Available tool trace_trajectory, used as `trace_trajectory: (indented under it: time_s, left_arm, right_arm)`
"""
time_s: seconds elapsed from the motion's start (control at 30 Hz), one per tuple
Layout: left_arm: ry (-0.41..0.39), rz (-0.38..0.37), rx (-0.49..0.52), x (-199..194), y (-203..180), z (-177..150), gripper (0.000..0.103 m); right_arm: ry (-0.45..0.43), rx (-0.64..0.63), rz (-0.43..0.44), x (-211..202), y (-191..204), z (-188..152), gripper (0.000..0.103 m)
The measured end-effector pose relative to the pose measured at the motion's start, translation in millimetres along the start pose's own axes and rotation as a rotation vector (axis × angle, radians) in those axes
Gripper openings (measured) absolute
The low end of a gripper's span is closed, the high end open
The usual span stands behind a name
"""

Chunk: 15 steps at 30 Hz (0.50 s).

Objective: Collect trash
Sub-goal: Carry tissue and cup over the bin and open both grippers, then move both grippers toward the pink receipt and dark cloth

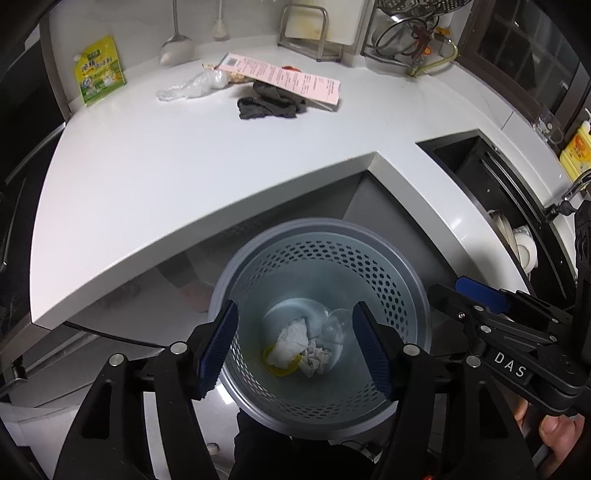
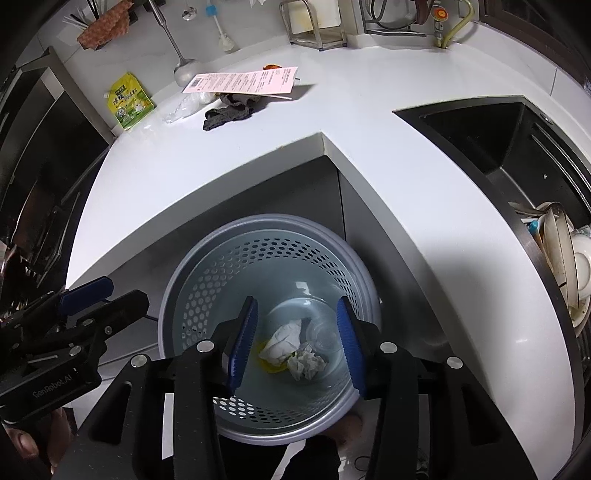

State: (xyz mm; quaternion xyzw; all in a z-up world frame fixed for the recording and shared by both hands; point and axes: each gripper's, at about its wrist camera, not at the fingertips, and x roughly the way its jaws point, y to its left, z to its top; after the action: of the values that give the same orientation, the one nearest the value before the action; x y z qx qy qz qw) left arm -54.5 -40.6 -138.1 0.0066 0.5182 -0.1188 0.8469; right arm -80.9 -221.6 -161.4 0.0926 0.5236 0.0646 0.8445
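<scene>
A grey perforated trash bin stands on the floor below the counter corner. Inside lie crumpled white tissues, a clear plastic cup and something yellow. My left gripper is open and empty over the bin. My right gripper is open and empty over the bin too; it shows at the right of the left wrist view. On the white counter lie a pink receipt, a dark cloth, a clear plastic bag and a yellow-green pouch.
A black sink is set in the counter at right, with dishes in a rack beside it. A ladle, a metal stand and a pot rack stand at the back wall. A yellow bottle is at far right.
</scene>
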Motion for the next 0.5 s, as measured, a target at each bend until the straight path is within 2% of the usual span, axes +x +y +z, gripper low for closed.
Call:
trace_trajectory:
  time_s: [0.3, 0.5]
  left_arm:
    - [-0.041, 0.02, -0.021, -9.4, 11.3, 17.9, 0.065]
    - [-0.09, 0.033, -0.028, -18.5, 17.6, 35.9, 0.07]
  right_arm:
    - [-0.046, -0.002, 0.008, -8.4, 0.2, 18.8, 0.053]
    - [-0.097, 0.006, 0.008, -15.6, -5.3, 44.3, 0.056]
